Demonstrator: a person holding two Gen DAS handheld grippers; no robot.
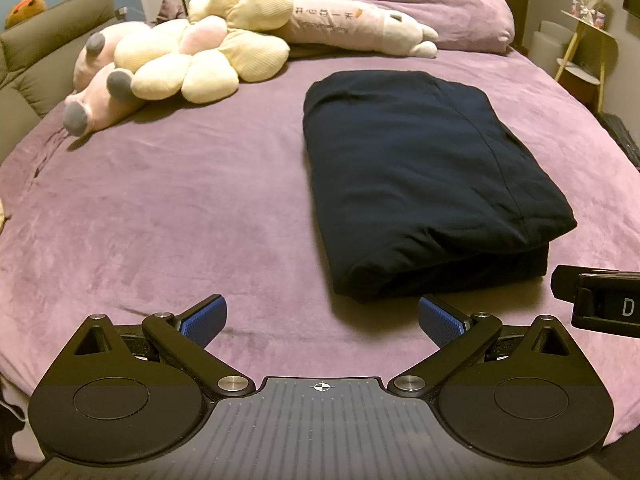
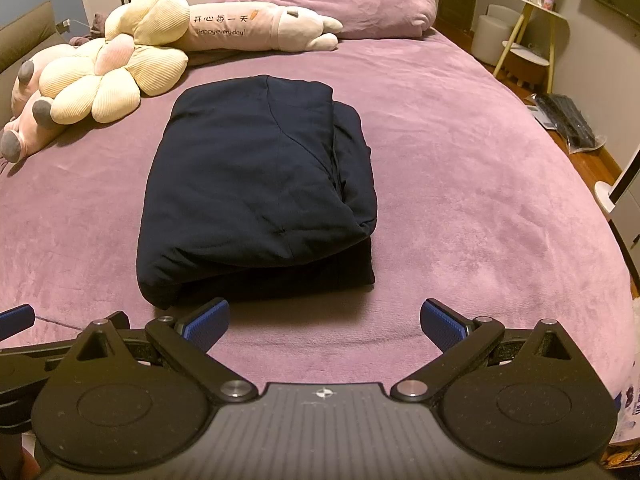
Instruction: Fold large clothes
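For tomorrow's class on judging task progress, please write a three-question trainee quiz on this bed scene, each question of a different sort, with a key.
1. True or false: the left gripper is shut on the folded dark navy garment.
2. The garment lies on: A) purple plush bedspread B) wooden floor C) grey headboard.
3. Fill in: the cream flower-shaped plush cushion lies on the garment's ____ side in the right wrist view.

Key: 1 false; 2 A; 3 left. The right gripper is open too.

Your right gripper (image 2: pixel 324 326) hangs with jaws spread wide and empty, just short of the folded dark garment (image 2: pixel 256 192). The garment lies flat on the purple bed (image 2: pixel 480 200), plush toys (image 2: pixel 112 76) beyond it.
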